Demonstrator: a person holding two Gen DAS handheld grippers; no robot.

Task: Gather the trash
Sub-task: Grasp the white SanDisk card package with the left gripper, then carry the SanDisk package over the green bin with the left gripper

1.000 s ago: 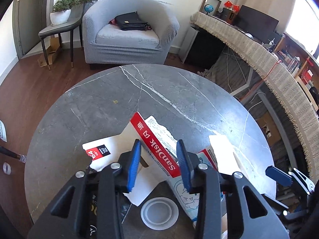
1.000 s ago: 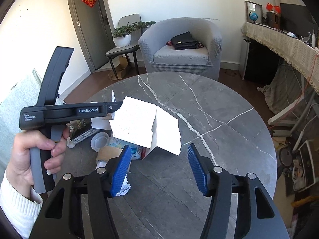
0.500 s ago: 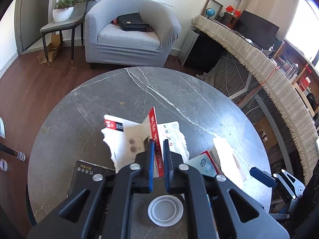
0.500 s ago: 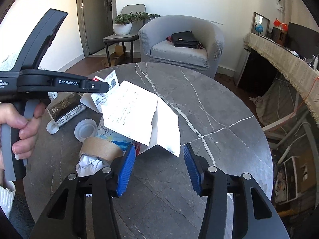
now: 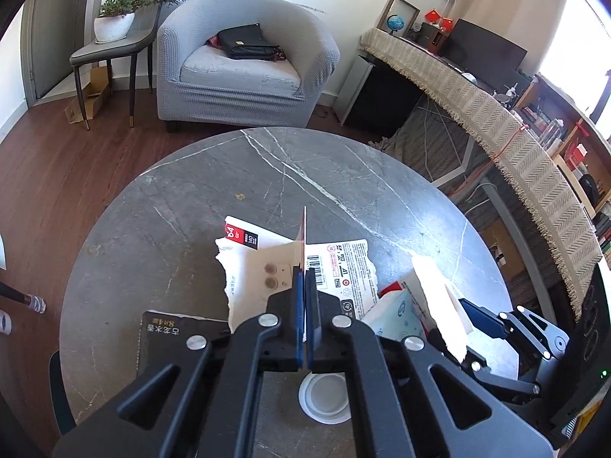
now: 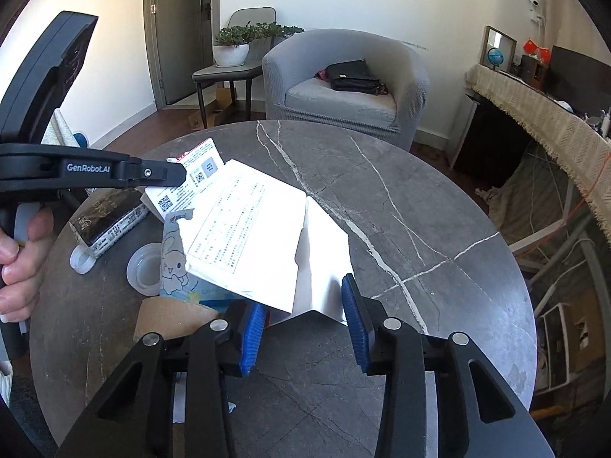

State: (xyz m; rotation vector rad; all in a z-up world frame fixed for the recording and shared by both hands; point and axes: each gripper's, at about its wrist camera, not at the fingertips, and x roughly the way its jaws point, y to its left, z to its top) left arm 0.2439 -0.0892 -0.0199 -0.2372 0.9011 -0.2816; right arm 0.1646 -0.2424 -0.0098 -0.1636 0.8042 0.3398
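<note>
Two claws: left claw (image 5: 305, 286) pinches card packaging (image 5: 263, 267); right claw (image 6: 305, 316) straddles folded paper (image 6: 267, 236).

"GenRobot.AI" is printed on the left gripper (image 6: 179, 177); "64" is seen on the torn card package (image 5: 244, 237).

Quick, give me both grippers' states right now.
Left gripper: shut on the torn SanDisk card packaging.
Right gripper: open, jaws just been closing around the folded white paper, pads not yet pressing it.
</note>
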